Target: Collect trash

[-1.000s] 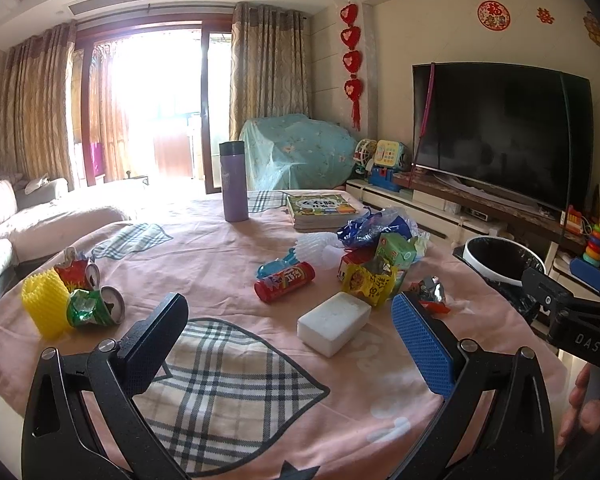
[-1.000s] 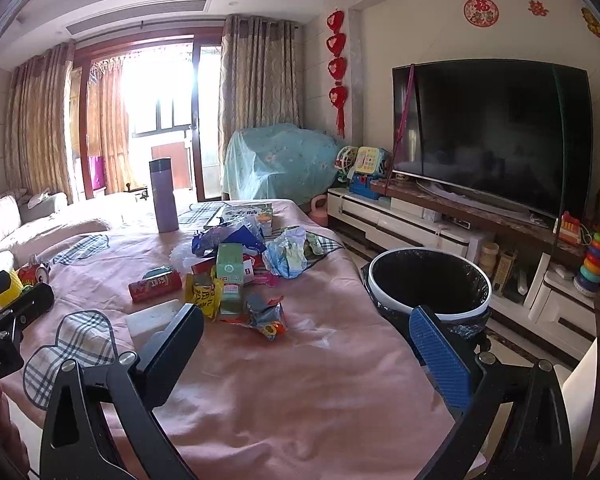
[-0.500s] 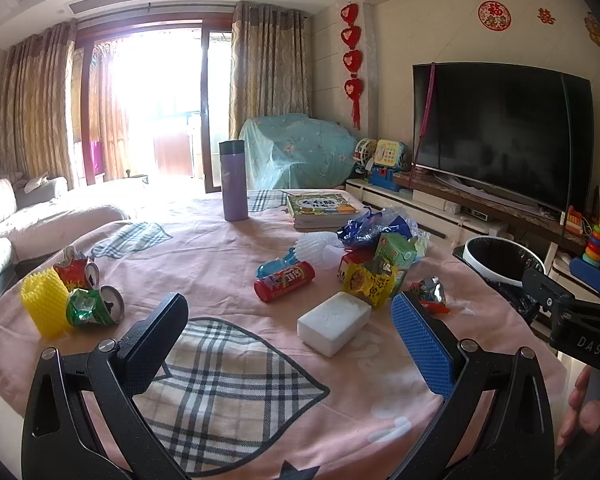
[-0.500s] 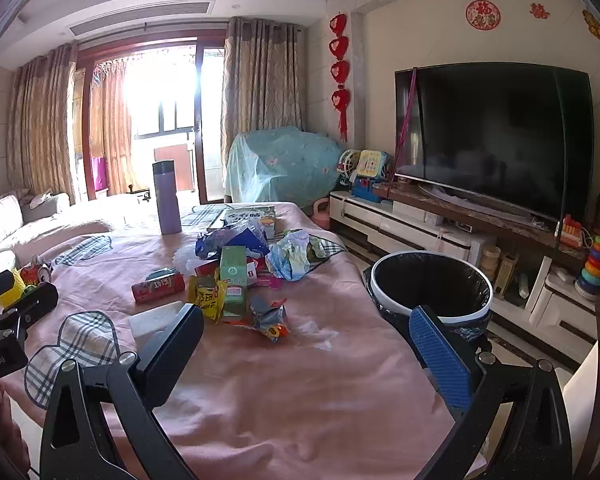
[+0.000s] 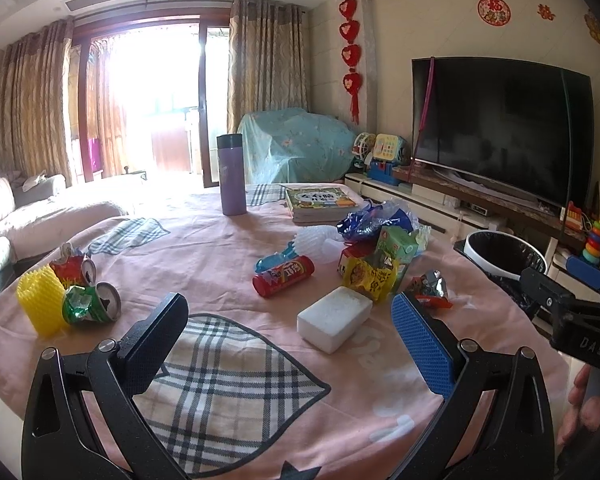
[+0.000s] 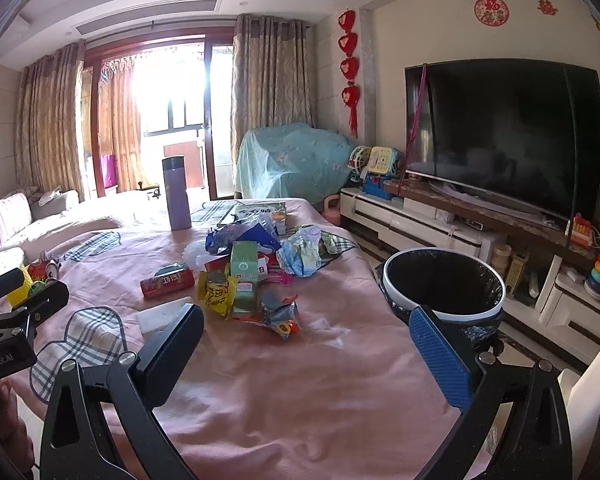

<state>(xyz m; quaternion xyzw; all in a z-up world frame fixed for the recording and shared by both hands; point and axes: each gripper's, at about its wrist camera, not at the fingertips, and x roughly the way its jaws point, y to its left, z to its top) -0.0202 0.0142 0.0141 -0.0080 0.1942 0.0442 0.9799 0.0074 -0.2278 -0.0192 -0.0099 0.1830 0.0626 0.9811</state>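
Observation:
Trash lies on a pink tablecloth. A white foam block sits just ahead of my open, empty left gripper. Behind it lie a red tube can, a yellow wrapper, a green carton and a crumpled foil wrapper. Crushed cans and a yellow foam sleeve rest at the left. My right gripper is open and empty, hovering over bare cloth short of the foil wrapper and the wrapper pile. A black-lined bin stands off the table's right edge.
A purple flask and a stack of books stand at the far side of the table. A television on a low cabinet fills the right wall. A sofa lies at the left. A hand holds the right gripper.
The right gripper's view has drifted slightly, so the trash pile and bin sit a little lower and to the right. The left gripper's view is unchanged.

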